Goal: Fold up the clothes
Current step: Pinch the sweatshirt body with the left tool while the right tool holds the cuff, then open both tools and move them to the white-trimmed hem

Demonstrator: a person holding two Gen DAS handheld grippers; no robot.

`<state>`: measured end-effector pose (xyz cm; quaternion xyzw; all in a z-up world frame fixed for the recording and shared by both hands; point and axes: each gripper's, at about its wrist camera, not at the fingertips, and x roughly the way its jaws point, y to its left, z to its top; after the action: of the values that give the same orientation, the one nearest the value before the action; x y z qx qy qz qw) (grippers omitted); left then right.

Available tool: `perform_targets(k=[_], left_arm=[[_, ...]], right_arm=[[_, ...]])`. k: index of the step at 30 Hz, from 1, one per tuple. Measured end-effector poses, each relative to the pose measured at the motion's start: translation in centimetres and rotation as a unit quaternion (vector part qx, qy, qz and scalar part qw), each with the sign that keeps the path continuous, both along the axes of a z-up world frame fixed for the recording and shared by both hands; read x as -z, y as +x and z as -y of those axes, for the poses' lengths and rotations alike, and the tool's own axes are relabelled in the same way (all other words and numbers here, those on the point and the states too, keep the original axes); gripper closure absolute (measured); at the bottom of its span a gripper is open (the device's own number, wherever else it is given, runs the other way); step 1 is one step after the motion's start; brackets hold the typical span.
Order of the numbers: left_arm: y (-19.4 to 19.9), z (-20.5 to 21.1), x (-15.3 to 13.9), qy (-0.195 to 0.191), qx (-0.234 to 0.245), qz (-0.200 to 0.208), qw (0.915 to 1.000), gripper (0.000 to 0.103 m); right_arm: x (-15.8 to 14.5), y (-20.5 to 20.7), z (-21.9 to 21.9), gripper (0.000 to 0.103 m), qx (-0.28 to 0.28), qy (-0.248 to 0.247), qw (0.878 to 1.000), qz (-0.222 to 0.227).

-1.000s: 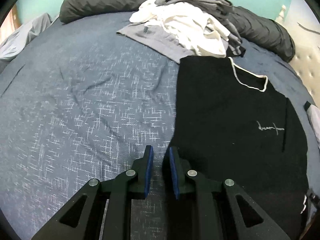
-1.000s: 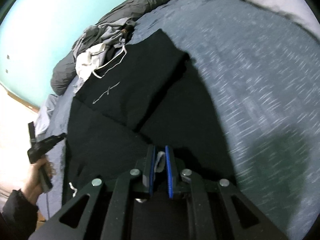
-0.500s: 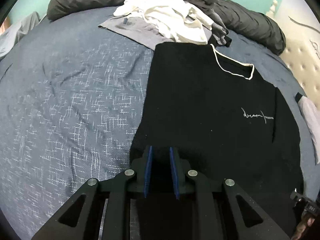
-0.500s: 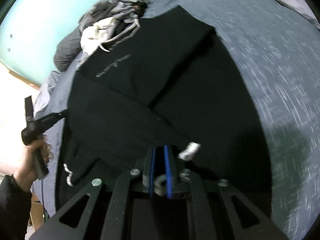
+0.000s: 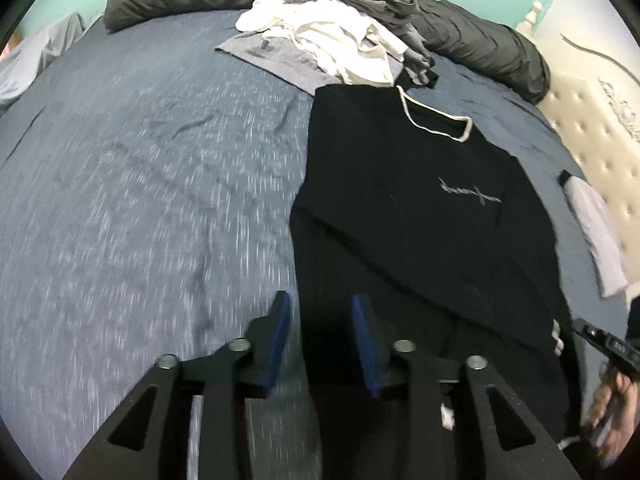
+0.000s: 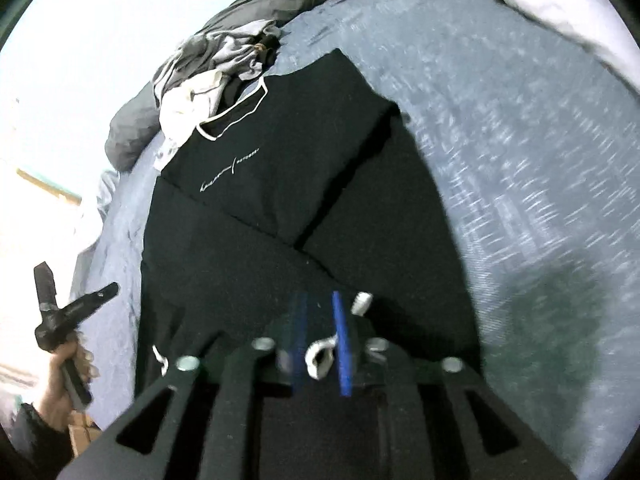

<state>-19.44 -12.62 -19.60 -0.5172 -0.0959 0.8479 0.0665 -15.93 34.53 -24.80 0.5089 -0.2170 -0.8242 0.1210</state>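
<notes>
Both tongs (image 5: 320,340) (image 6: 320,344) just opened, black shirt (image 5: 420,220) beneath

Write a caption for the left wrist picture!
Open left tool over a black sweater on a blue bed.

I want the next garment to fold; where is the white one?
In the left wrist view, the white garment lies crumpled in the pile at the top centre, just beyond the black shirt's collar, before the dark pillows.
</notes>
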Motion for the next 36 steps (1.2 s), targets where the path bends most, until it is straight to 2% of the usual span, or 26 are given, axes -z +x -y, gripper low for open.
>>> perform_targets(k=[6, 7, 8, 10, 14, 18, 25, 28, 36], left_arm=[[5.8, 0.7, -1.6, 0.027, 0.017, 0.023, 0.9992, 0.055], [6.9, 0.9, -1.6, 0.035, 0.019, 0.029, 0.9988, 0.051], [7.9, 1.0, -1.6, 0.044, 0.021, 0.036, 0.9981, 0.047], [9.8, 1.3, -1.2, 0.061, 0.024, 0.053, 0.9965, 0.045], [13.2, 1.5, -0.3, 0.083, 0.027, 0.082, 0.9928, 0.044], [16.1, 1.0, 0.6, 0.087, 0.037, 0.096, 0.9909, 0.044], [18.9, -0.4, 2.5, 0.103, 0.053, 0.119, 0.9862, 0.044], [19.6, -0.8, 3.3, 0.127, 0.051, 0.129, 0.9821, 0.044], [20.4, -1.5, 4.3, 0.135, 0.049, 0.14, 0.9797, 0.044]], right_arm=[[-1.5, 3.1, -2.1, 0.066, -0.039, 0.036, 0.998, 0.03], [-1.5, 3.8, -2.4, 0.065, -0.044, 0.039, 0.997, 0.039], [-1.4, 4.3, -2.6, 0.064, -0.048, 0.041, 0.997, 0.048], [-1.2, 5.8, -3.2, 0.06, -0.052, 0.038, 0.996, 0.065], [-1.0, 8.6, -3.7, 0.059, -0.065, 0.041, 0.993, 0.092], [-1.1, 10.7, -3.7, 0.059, -0.074, 0.046, 0.991, 0.104], [-0.3, 13.1, -3.1, 0.054, -0.078, 0.042, 0.988, 0.127], [0.0, 13.7, -2.9, 0.053, -0.079, 0.04, 0.987, 0.132], [1.0, 14.6, -3.6, 0.053, -0.063, 0.025, 0.986, 0.15]])
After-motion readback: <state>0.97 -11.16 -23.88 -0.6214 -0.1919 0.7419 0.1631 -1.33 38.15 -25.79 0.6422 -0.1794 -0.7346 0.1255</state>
